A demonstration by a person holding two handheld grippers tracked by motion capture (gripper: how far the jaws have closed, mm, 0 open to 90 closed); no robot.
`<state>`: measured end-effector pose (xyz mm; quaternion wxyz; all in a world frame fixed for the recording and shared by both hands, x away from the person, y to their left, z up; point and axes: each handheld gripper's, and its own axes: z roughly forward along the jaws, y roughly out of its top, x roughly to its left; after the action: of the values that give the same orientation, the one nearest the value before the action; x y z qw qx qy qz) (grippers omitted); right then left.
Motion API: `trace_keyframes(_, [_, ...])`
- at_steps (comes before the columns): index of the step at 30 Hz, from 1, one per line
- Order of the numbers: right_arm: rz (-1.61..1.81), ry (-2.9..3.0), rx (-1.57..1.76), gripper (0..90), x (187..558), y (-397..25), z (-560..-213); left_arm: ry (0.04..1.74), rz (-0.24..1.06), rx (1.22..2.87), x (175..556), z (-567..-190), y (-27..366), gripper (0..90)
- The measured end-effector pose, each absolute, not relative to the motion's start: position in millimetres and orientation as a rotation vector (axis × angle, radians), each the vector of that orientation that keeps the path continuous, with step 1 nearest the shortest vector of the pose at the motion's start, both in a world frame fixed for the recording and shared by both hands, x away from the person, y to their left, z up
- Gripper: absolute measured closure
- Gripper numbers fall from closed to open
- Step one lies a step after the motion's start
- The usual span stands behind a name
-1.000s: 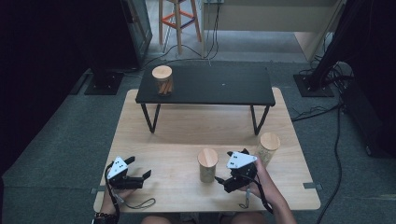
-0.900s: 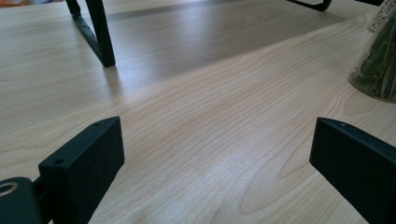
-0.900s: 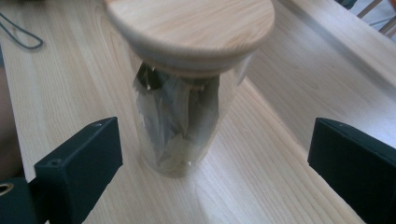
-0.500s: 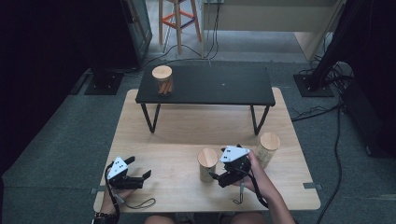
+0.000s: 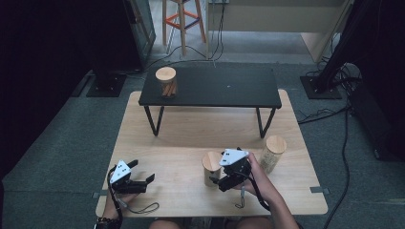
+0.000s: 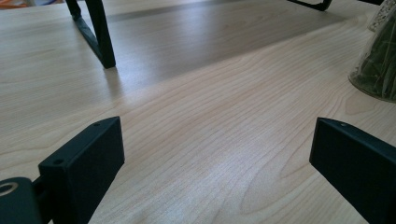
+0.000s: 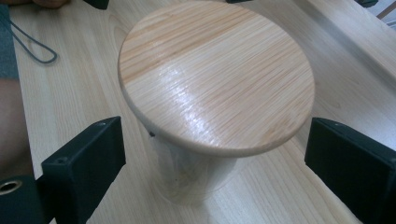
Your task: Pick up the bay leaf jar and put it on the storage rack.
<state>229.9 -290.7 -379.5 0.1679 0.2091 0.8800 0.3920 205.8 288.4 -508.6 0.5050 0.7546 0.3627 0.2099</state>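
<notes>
A clear jar with a round wooden lid (image 5: 210, 161) stands near the front of the light wooden table (image 5: 181, 138). My right gripper (image 5: 218, 172) comes at it from the right, open, one jaw on each side of the jar (image 7: 215, 74) just below the lid, neither touching. A hand holds that gripper. My left gripper (image 5: 143, 171) rests open at the front left over bare wood (image 6: 201, 107). A second lidded jar (image 5: 273, 151) stands to the right of the hand. A third jar (image 5: 165, 81), with brown sticks inside, sits on the low black table (image 5: 224, 88).
The low black table stands across the back half of the wooden table, and its leg (image 6: 100, 32) rises ahead of my left gripper. A jar with green contents (image 6: 378, 70) shows at the right edge of the left gripper view. A stool (image 5: 181, 19) and cables lie beyond.
My right gripper has moved left, from between the two front jars to the middle jar, so its jaws now stand around it. The left gripper has stayed put.
</notes>
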Motion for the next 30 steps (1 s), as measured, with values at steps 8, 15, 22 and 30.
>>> trace_keyframes(8, [1.128, 2.499, 0.591, 5.1, 234, -289, -374, 0.875, 0.505, 1.823, 206, -508, 288, 3.2])
trace_keyframes(15, [1.105, 2.525, 0.614, 7.0, 243, -275, -368, 0.875, 0.507, 1.819, 206, -509, 288, 3.3])
trace_keyframes(22, [1.051, 2.585, 0.643, 18.5, 250, -266, -361, 0.876, 0.509, 1.825, 205, -508, 287, 3.3])
trace_keyframes(30, [1.024, 2.614, 0.636, 23.3, 252, -263, -359, 0.882, 0.51, 1.829, 206, -508, 287, 3.4])
